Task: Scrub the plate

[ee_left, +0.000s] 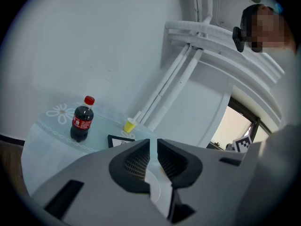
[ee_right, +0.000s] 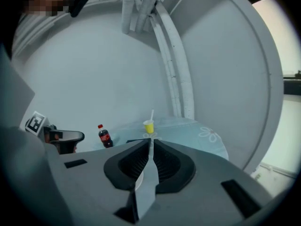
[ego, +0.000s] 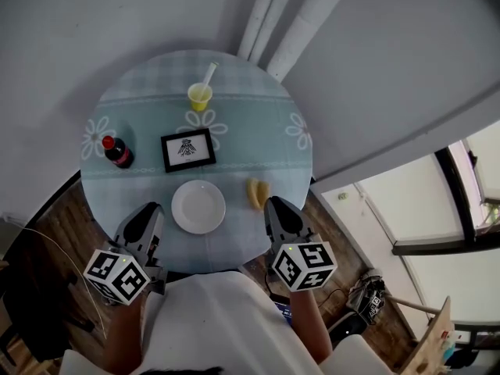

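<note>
A white plate (ego: pixel 198 206) lies bare near the front of the round, pale blue table (ego: pixel 258 123). A yellow sponge (ego: pixel 258 193) rests just right of it. My left gripper (ego: pixel 148 211) hovers at the table's front edge, left of the plate. My right gripper (ego: pixel 277 204) hovers right of the plate, close to the sponge. In the left gripper view the left gripper (ee_left: pixel 153 142) has its jaws almost together, a thin slit showing a sliver of plate (ee_left: pixel 155 186). The right gripper (ee_right: pixel 151 142) looks the same in its own view. Neither holds anything.
A cola bottle (ego: pixel 117 151) stands at the table's left. A black-framed picture (ego: pixel 187 149) lies in the middle and a yellow cup with a straw (ego: pixel 200 95) stands at the back. White pipes (ego: pixel 301 18) run up the wall behind. The wooden floor drops away around the table.
</note>
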Action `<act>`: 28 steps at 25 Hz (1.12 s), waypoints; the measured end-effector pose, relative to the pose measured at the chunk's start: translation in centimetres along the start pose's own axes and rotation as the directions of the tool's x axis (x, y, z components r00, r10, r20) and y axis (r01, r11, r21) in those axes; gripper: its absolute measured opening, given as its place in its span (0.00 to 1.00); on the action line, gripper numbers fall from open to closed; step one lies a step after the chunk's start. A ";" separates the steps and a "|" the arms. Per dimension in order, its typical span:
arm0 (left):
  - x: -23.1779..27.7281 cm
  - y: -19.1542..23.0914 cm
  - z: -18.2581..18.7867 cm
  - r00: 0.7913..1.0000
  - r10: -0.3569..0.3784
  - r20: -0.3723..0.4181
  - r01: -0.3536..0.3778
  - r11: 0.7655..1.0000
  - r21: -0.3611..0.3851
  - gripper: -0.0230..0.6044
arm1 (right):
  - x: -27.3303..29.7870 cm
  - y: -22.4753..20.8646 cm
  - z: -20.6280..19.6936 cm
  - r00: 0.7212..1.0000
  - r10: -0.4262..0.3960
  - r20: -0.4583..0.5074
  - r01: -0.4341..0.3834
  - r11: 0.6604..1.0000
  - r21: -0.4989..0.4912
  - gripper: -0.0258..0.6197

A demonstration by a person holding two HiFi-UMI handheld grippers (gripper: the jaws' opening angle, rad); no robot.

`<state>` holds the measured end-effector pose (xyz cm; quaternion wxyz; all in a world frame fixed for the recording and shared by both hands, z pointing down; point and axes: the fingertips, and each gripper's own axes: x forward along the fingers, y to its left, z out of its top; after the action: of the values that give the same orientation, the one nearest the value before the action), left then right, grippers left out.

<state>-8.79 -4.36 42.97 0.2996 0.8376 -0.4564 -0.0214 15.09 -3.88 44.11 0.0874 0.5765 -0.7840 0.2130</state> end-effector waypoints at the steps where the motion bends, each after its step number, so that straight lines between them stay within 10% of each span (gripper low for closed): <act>1: -0.1 0.0 -0.1 1.000 -0.003 -0.005 0.003 1.000 0.003 0.12 | 0.1 -0.2 -0.5 1.000 -0.025 -0.016 0.025 1.000 0.012 0.12; 28: -0.9 0.7 -1.5 0.998 0.009 -0.065 -0.006 0.998 0.056 0.05 | -0.9 1.4 -2.4 0.995 0.084 -0.057 -0.086 0.996 -0.035 0.09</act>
<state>-9.37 -3.26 44.39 0.2909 0.8441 -0.4500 0.0196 13.77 -1.68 45.56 0.1108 0.5346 -0.8090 0.2179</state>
